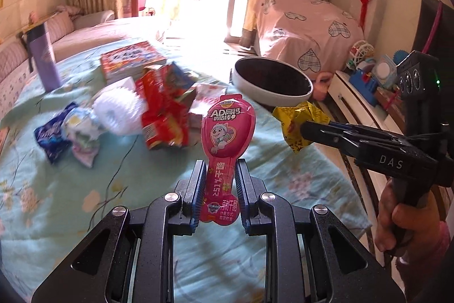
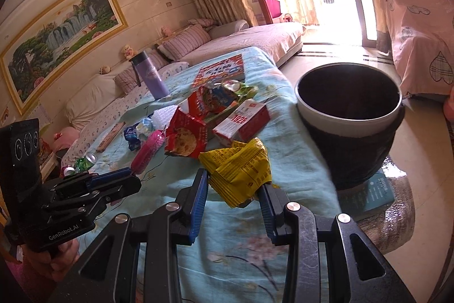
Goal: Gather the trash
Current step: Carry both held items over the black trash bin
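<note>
My left gripper (image 1: 220,166) is shut on a pink cheese-stick wrapper (image 1: 227,129) and holds it upright above the table; it also shows in the right wrist view (image 2: 149,151). My right gripper (image 2: 234,183) is shut on a crumpled yellow wrapper (image 2: 239,165), also seen in the left wrist view (image 1: 295,121), near the rim of the trash bin (image 2: 349,115). The bin (image 1: 272,81), white-rimmed with a dark liner, stands at the table's right edge. More trash lies on the table: a red cookie bag (image 2: 184,137), a red-white box (image 2: 241,122), a blue wrapper (image 1: 52,137).
The table has a light green floral cloth (image 1: 85,189). A purple bottle (image 1: 44,58) and a book (image 1: 132,60) stand at the far side. White crumpled paper (image 1: 119,110) lies mid-table. Crushed cans (image 2: 85,161) lie left. A sofa and pink-covered furniture surround the table.
</note>
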The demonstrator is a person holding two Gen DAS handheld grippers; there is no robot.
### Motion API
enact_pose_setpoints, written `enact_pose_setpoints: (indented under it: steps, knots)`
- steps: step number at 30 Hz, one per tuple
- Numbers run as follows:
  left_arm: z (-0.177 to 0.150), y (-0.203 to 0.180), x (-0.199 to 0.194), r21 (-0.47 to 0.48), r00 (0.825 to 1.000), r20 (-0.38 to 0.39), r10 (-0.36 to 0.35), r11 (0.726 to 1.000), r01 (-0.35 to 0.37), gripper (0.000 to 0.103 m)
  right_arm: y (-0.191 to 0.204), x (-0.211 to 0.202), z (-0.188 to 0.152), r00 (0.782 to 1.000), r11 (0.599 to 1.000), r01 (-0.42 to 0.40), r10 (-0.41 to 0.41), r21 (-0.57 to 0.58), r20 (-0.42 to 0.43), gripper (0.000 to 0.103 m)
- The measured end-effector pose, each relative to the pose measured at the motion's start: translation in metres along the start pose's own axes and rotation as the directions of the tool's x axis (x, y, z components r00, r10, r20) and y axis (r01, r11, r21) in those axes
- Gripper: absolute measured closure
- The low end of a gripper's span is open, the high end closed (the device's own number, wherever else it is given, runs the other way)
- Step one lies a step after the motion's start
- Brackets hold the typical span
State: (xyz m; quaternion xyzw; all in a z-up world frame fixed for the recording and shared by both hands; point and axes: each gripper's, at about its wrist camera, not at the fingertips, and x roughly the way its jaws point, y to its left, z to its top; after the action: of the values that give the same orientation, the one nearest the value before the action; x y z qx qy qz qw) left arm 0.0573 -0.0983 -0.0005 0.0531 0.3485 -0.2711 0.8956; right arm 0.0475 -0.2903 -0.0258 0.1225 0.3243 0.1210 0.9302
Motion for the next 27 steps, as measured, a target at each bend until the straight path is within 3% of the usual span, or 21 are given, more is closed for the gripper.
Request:
enact_pose_setpoints:
  steps: [14,27]
  knots:
    - [0.061,-0.031,0.053,0.047,1.000,0.011,-0.030,0.998,0.029,0.083,-0.068,-0.007,0.044,0.997,0.997,0.068,-0.070,0.048,0.035,0.068]
    - [0.120,-0.058,0.124,0.076,0.998,-0.035,-0.042,0.996,0.045,0.083,-0.139,0.023,0.094,0.994,0.990,0.109,-0.108,0.094,-0.015,0.067]
